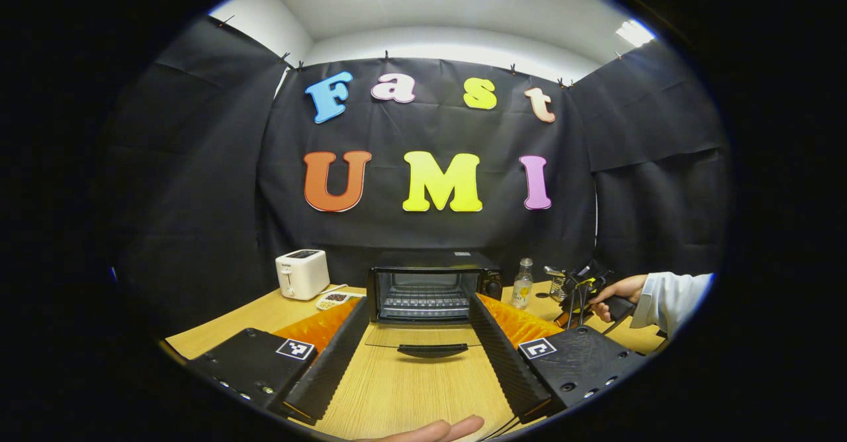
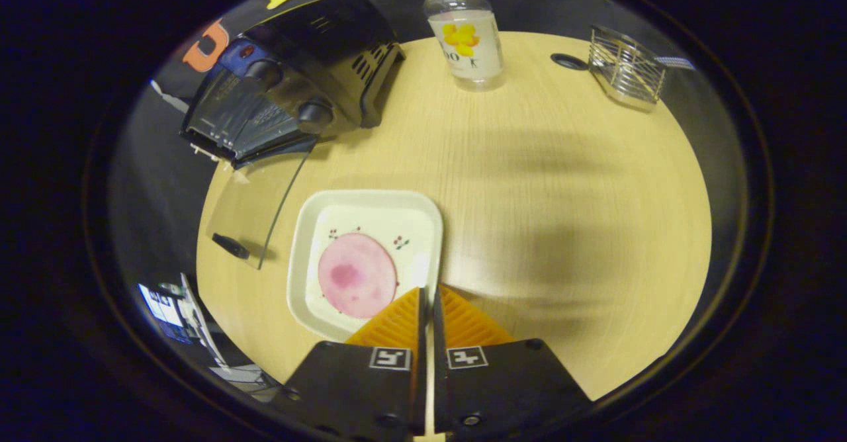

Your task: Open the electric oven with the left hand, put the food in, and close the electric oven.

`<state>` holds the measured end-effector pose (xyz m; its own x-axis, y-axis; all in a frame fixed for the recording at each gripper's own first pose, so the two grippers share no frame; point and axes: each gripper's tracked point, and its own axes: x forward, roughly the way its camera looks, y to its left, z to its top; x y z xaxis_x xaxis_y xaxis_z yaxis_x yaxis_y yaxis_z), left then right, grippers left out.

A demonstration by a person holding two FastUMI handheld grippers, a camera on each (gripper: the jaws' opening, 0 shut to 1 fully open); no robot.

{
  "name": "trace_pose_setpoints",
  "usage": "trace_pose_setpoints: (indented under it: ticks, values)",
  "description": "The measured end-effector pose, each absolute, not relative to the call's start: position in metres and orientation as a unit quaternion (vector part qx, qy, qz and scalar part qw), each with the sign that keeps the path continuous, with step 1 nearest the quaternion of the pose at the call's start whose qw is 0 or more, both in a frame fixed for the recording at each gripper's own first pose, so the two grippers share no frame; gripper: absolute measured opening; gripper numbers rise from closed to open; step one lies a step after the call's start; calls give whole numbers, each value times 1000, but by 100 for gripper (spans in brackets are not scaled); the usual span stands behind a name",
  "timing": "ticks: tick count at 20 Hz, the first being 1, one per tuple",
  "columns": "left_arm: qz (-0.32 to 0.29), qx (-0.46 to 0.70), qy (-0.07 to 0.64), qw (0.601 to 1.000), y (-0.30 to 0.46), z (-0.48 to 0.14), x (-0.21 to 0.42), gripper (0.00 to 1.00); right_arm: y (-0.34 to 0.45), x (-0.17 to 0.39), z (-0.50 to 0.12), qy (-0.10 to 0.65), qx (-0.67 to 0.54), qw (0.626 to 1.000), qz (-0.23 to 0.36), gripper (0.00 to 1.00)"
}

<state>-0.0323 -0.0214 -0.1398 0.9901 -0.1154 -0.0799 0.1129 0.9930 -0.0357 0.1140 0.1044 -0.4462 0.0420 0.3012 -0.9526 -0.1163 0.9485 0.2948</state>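
A pale wooden table [image 2: 562, 184] is carrying everything, and the oven [image 1: 430, 284] is the landmark here. Its glass door [image 1: 423, 336] is lying folded down flat toward the left gripper [image 1: 423, 356], whose fingers are spread wide on either side of the door, touching nothing. The plate [image 2: 367, 210] with a round pink slice of food [image 2: 357, 274] is sitting just beside the open door, toward the oven's knob side. The right gripper [image 2: 427, 296] is hanging over the plate's near edge, its fingers pressed almost together, and whether they are nipping the rim I cannot tell. It looks the nearer hand for the food, with the oven's mouth lying to its left
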Motion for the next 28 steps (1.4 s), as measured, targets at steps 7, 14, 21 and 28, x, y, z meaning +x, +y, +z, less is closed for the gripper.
trace_pose_setpoints:
  ticks: [7, 14, 21, 28]
  values:
    - [-49, -15, 38, 998, -15, -139, -34, 96, 104, 116, -447, 666, 88, 718, 183, 1]
    - [-60, -32, 45, 997, -16, -140, -38, 96, 101, 101, -442, 657, 197, 706, 176, 4]
    - [-61, -34, 45, 997, -3, -140, -43, 96, 84, 92, -418, 624, 272, 711, 176, 4]
    - [-54, -25, 42, 997, 6, -141, -46, 95, 75, 104, -372, 597, 254, 740, 178, 4]
